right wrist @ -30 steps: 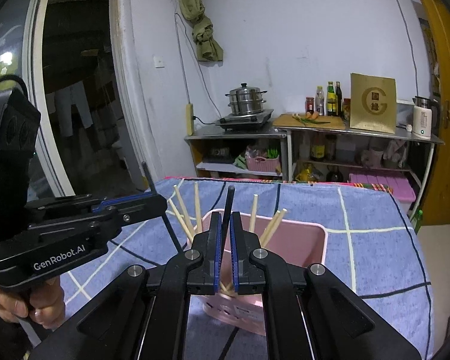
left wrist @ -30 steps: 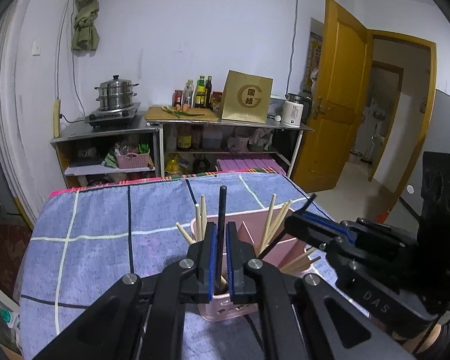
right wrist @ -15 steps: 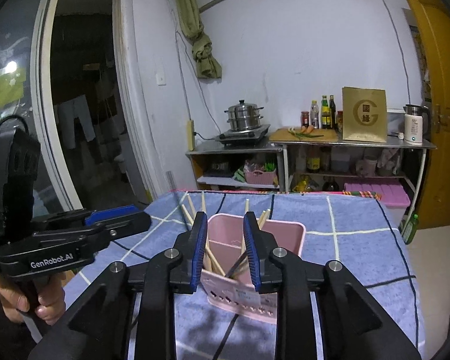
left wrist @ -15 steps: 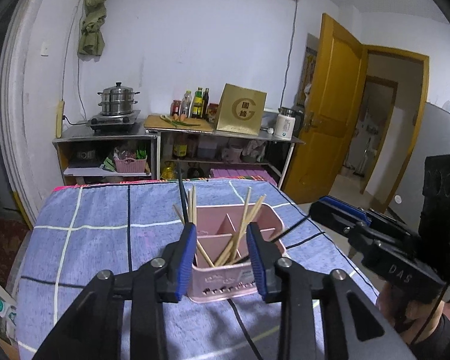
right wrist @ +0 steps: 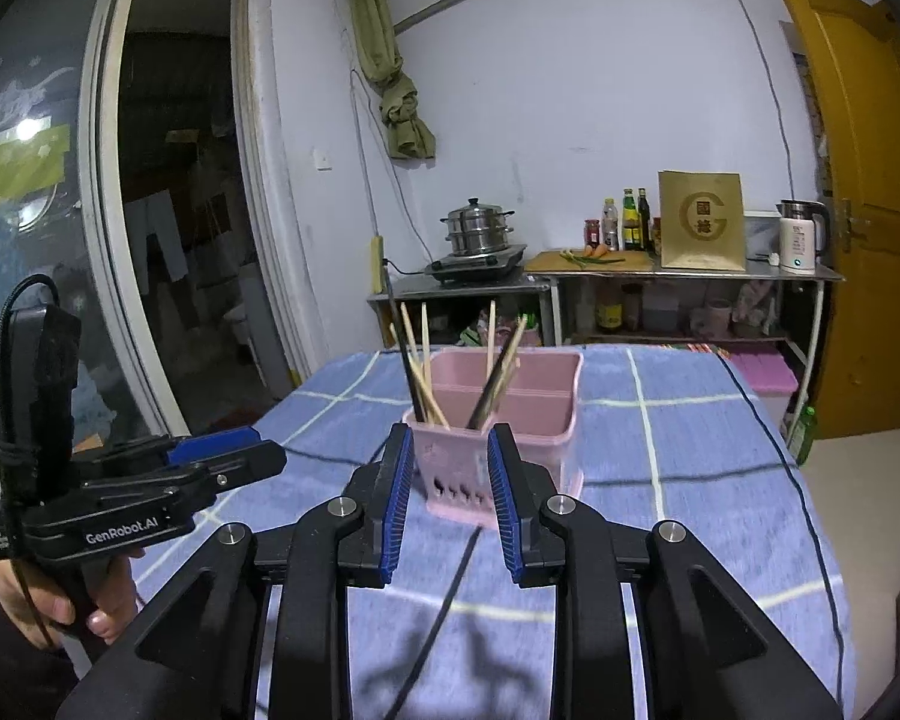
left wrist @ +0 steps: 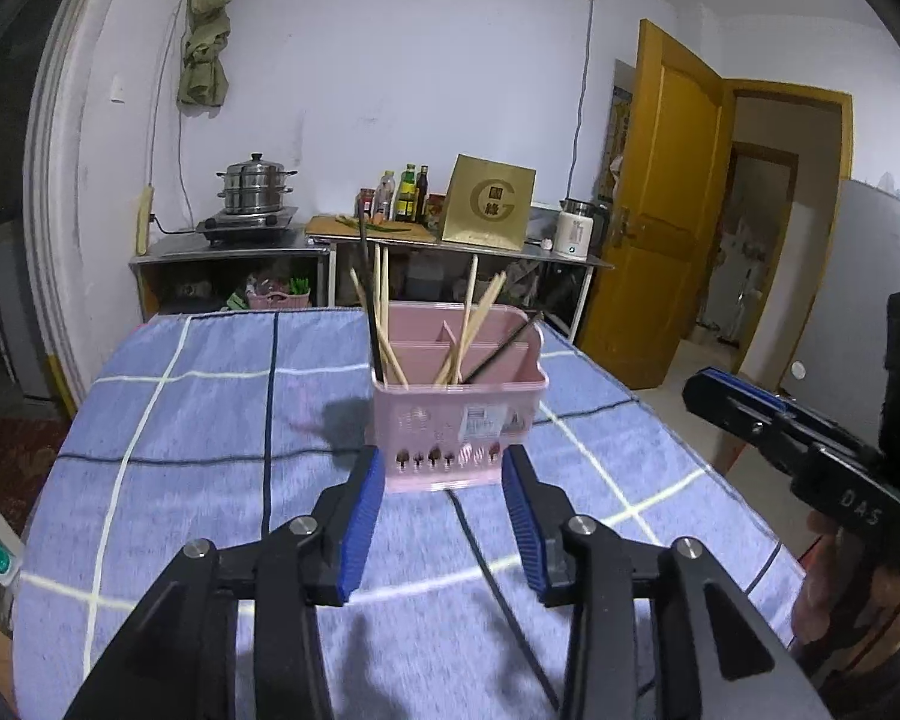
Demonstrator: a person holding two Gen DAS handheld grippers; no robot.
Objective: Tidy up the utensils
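A pink divided basket (left wrist: 462, 420) (right wrist: 546, 456) stands on the blue checked tablecloth (left wrist: 210, 420). Several wooden chopsticks (left wrist: 384, 300) (right wrist: 424, 348) and black chopsticks (left wrist: 366, 276) (right wrist: 403, 354) lean in its near compartments. My left gripper (left wrist: 442, 459) hangs just short of the basket's near wall. Its jaws are opening, with nothing between them. My right gripper (right wrist: 448, 435) is likewise just short of the basket's corner, jaws opening and empty. Each gripper also shows at the edge of the other's view, the right gripper (left wrist: 720, 384) and the left gripper (right wrist: 228, 456), each held by a hand.
Behind the table stands a metal shelf (left wrist: 240, 252) with a steamer pot (left wrist: 255, 183), bottles (left wrist: 408, 195), a gold box (left wrist: 489, 210) and a white kettle (left wrist: 576, 231). A yellow door (left wrist: 660, 210) stands open at the right. A black cable (left wrist: 480, 540) runs over the cloth.
Both grippers were shut on black chopsticks standing in the basket. They have let go, opened, and drawn back from the basket, which now looks farther off.
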